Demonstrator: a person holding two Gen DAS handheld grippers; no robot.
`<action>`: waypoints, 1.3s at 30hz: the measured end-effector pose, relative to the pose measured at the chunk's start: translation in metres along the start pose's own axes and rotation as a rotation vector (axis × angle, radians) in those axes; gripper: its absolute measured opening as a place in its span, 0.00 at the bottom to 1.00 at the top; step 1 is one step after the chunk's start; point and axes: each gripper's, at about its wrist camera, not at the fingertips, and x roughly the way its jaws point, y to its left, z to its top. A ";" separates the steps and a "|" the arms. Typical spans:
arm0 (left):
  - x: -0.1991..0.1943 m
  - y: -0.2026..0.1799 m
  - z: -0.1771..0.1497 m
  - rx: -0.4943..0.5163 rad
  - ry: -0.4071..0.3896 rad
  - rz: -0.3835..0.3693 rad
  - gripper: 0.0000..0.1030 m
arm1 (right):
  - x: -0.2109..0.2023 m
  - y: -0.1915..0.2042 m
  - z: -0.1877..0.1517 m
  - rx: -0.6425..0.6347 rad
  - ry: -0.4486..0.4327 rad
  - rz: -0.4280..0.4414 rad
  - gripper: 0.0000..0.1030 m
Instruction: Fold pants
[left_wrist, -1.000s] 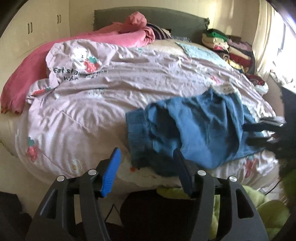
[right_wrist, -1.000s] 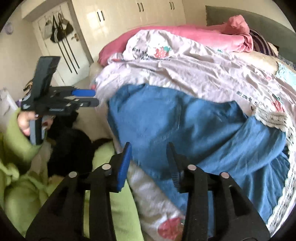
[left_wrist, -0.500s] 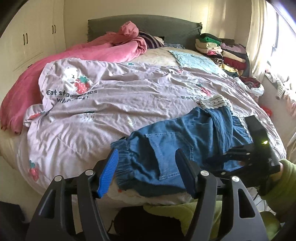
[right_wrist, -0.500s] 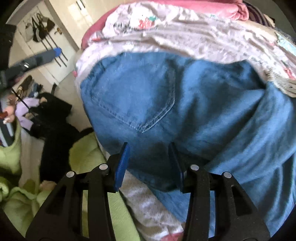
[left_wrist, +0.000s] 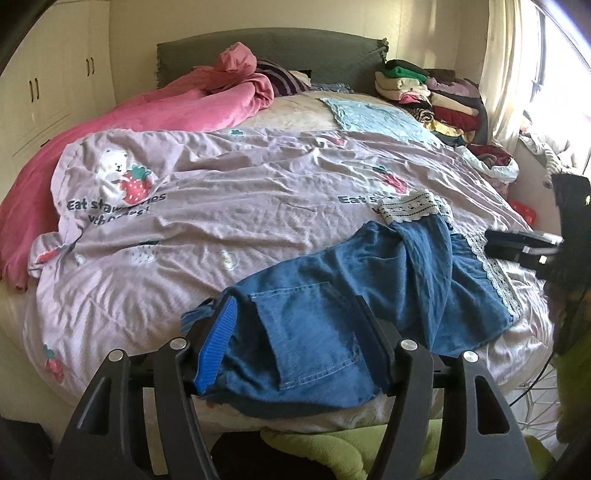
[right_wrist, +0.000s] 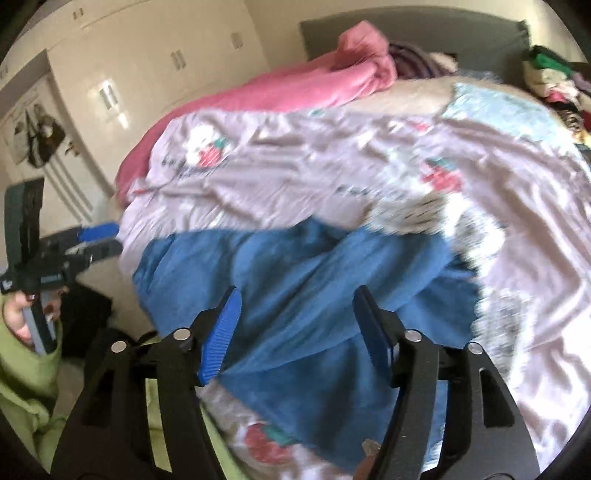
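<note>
Since the earlier frames, our left gripper (left_wrist: 295, 347) has come in over the waistband end of the pants (left_wrist: 369, 291), its fingers wide apart on either side of the back pocket (left_wrist: 306, 332), and our right gripper (right_wrist: 295, 328) has drawn back from the denim, its fingers likewise apart and clamped on nothing. We see the pants lying on the near right part of the quilt (left_wrist: 221, 206), at the near edge of the bed, waistband toward the left gripper, lace-trimmed legs (left_wrist: 413, 206) running to the far right. We cannot tell whether the left gripper's fingers touch the cloth. A pink blanket (left_wrist: 147, 122) lies far left, stacked clothes (left_wrist: 432, 96) far right. The right view is blurred.
</note>
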 end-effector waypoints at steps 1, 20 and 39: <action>0.002 -0.002 0.001 0.001 0.002 0.000 0.61 | -0.002 -0.003 0.003 0.004 -0.012 -0.015 0.59; 0.061 -0.038 0.028 0.015 0.061 -0.060 0.91 | 0.019 -0.046 0.066 -0.018 -0.060 -0.125 0.75; 0.154 -0.122 -0.002 0.063 0.246 -0.332 0.69 | 0.195 -0.060 0.080 -0.019 0.279 -0.264 0.76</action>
